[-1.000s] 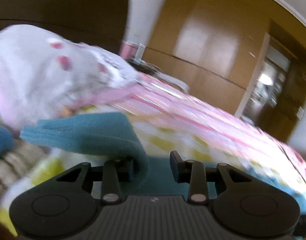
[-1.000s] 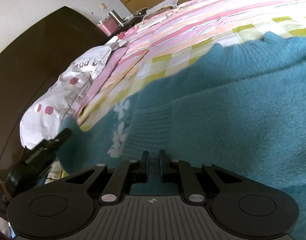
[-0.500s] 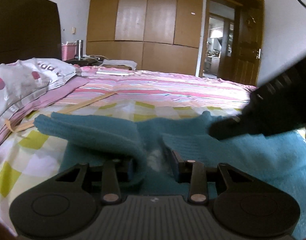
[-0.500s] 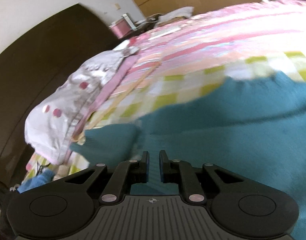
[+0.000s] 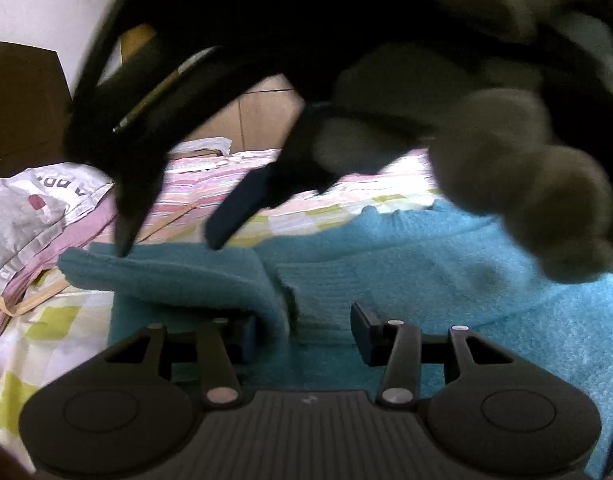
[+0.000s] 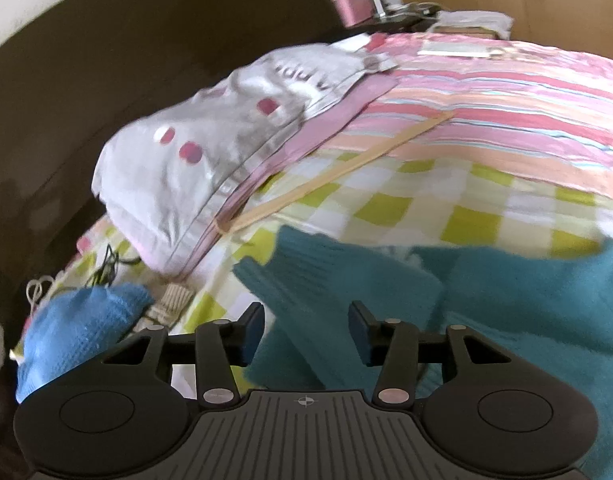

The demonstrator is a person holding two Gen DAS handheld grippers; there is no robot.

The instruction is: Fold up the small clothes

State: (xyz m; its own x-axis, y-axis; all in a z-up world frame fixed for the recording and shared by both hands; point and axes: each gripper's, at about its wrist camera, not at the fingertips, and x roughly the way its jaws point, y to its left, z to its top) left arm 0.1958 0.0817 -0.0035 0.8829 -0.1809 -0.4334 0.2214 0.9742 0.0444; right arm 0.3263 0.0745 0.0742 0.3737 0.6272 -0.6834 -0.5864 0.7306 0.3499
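Note:
A teal knit sweater (image 5: 446, 256) lies on the bed, one sleeve (image 5: 178, 276) folded across its body. My left gripper (image 5: 302, 330) is open low over the sweater, the sleeve's fold lying over its left finger. My right gripper (image 6: 306, 332) is open just above the folded sleeve (image 6: 330, 276) and holds nothing. In the left wrist view the right gripper (image 5: 170, 236) hangs blurred overhead, its dark fingertips (image 5: 222, 224) spread just above the sleeve's end.
The bed has a checked and pink-striped cover (image 6: 486, 128). A white pillow with red spots (image 6: 210, 140) lies at the left by the dark headboard (image 6: 106, 60). A light blue knit garment (image 6: 78, 328) lies left of the sweater. A gloved hand (image 5: 526, 184) fills the upper right.
My right gripper has opened, letting go of the sleeve, and drawn back leftward. My left gripper has opened wider. The right gripper now looms over the left wrist view.

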